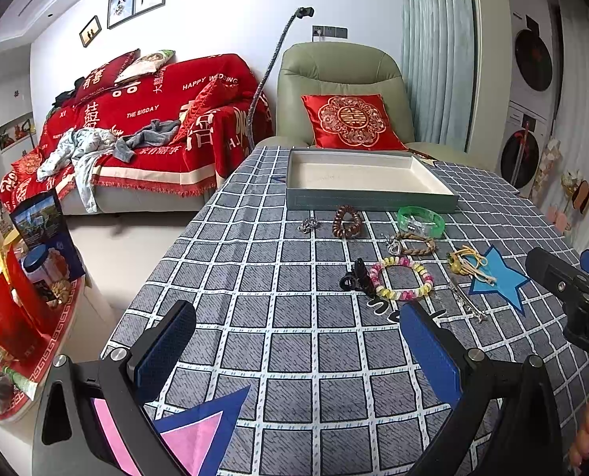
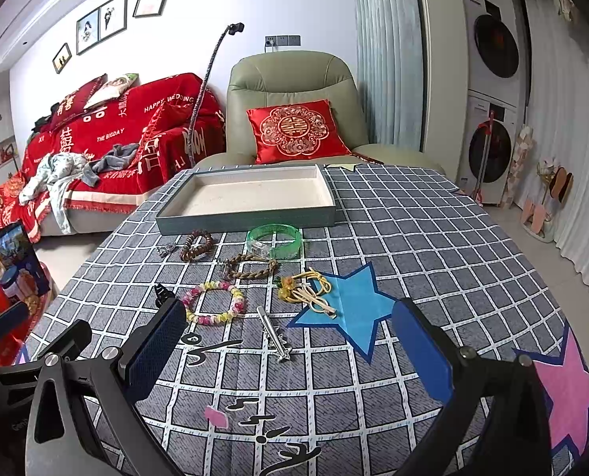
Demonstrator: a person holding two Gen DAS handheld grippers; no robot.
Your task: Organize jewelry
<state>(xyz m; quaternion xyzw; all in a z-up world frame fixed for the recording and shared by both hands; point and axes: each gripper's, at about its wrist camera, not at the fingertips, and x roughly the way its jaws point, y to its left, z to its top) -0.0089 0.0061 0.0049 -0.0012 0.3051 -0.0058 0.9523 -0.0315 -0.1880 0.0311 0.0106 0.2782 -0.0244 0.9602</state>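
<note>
bright, even indoor light | soft shadows | sharp focus | fisheye-bent edges, dark corners

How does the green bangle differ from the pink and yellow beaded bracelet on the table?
The green bangle is one solid translucent band; the pink and yellow beaded bracelet is a ring of many separate beads. The bangle has a tall wall and holds a firm round shape, while the beaded bracelet lies low in a looser loop. The bangle sits right by the tray; the beaded bracelet lies nearer the tools. Both lie flat on the checked tablecloth, outside the tray.
</note>
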